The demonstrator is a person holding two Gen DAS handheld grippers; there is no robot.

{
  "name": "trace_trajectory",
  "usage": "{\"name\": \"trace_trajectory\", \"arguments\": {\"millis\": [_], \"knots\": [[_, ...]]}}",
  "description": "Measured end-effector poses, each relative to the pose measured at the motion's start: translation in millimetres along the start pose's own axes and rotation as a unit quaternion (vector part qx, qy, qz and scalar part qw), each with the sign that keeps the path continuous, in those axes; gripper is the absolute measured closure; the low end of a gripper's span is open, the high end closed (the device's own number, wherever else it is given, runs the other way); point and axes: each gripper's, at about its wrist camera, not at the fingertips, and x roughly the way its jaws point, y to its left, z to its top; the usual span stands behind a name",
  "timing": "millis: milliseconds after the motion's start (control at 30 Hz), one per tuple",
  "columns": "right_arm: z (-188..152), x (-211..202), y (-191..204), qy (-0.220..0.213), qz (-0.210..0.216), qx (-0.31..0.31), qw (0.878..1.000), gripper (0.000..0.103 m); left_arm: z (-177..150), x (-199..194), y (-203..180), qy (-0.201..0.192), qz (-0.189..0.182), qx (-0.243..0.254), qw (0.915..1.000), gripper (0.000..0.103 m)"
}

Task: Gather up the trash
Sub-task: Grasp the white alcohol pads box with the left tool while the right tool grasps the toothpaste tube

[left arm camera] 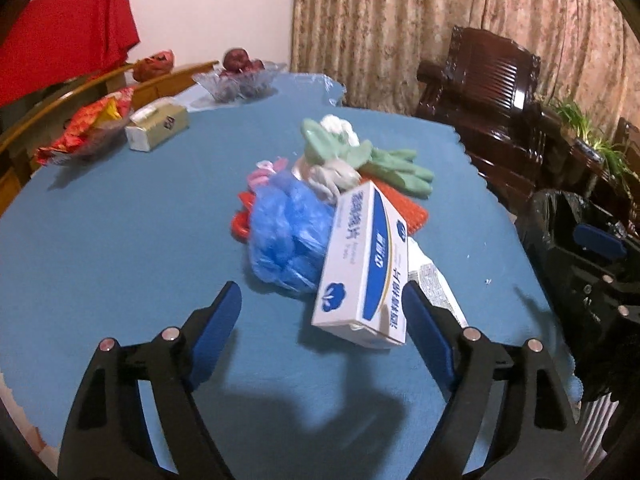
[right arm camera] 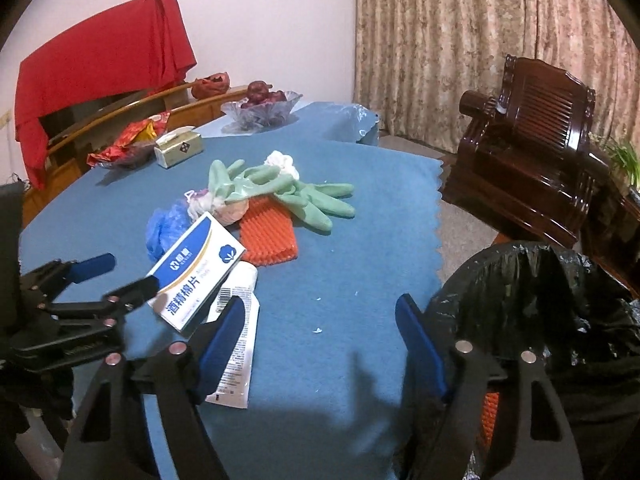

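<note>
A white and blue box (left arm camera: 362, 268) leans on a heap of trash on the blue tablecloth (left arm camera: 120, 248). The heap holds a crumpled blue plastic bag (left arm camera: 284, 236), green rubber gloves (left arm camera: 360, 156), an orange spiked mat (right arm camera: 268, 236) and a white tube (right arm camera: 240, 344). My left gripper (left arm camera: 320, 296) is open; its right finger stands against the box's near corner and the left finger is well clear. My right gripper (right arm camera: 320, 312) is open over bare cloth, its left finger above the tube. A bin lined with a black bag (right arm camera: 540, 300) stands just to its right.
At the far left of the table stand a glass fruit bowl (left arm camera: 240, 80), a tissue box (left arm camera: 156, 128) and a dish of red wrappers (left arm camera: 84, 132). A dark wooden armchair (right arm camera: 532, 148) sits beyond the table's right edge. Small white scraps (right arm camera: 318, 330) lie on the cloth.
</note>
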Motion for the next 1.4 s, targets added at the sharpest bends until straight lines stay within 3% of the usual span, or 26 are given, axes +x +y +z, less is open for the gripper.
{"name": "trace_trajectory", "arguments": {"millis": [167, 300, 500, 767, 1033, 1400], "knots": [[-3, 4, -1, 0.007, -0.002, -0.003, 1.000, 0.027, -1, 16, -6, 0.015, -0.012, 0.000, 0.9998, 0.034], [-3, 6, -1, 0.010, -0.002, -0.003, 1.000, 0.027, -2, 20, -10, 0.025, -0.028, -0.004, 0.9993, 0.054], [-2, 6, 1, 0.005, -0.002, -0.010, 1.000, 0.027, -5, 10, -16, 0.017, -0.027, -0.009, 0.9994, 0.064], [2, 9, 13, 0.005, 0.016, -0.016, 1.000, 0.027, -7, -21, -9, -0.015, -0.026, -0.015, 0.9994, 0.067], [-5, 36, 42, 0.031, 0.041, -0.029, 0.998, 0.029, -15, -40, 3, -0.034, -0.009, -0.001, 0.9994, 0.068], [-15, 85, 46, 0.096, 0.055, -0.013, 0.994, 0.048, -23, -27, 18, -0.025, 0.011, 0.003, 0.9996, 0.068]]}}
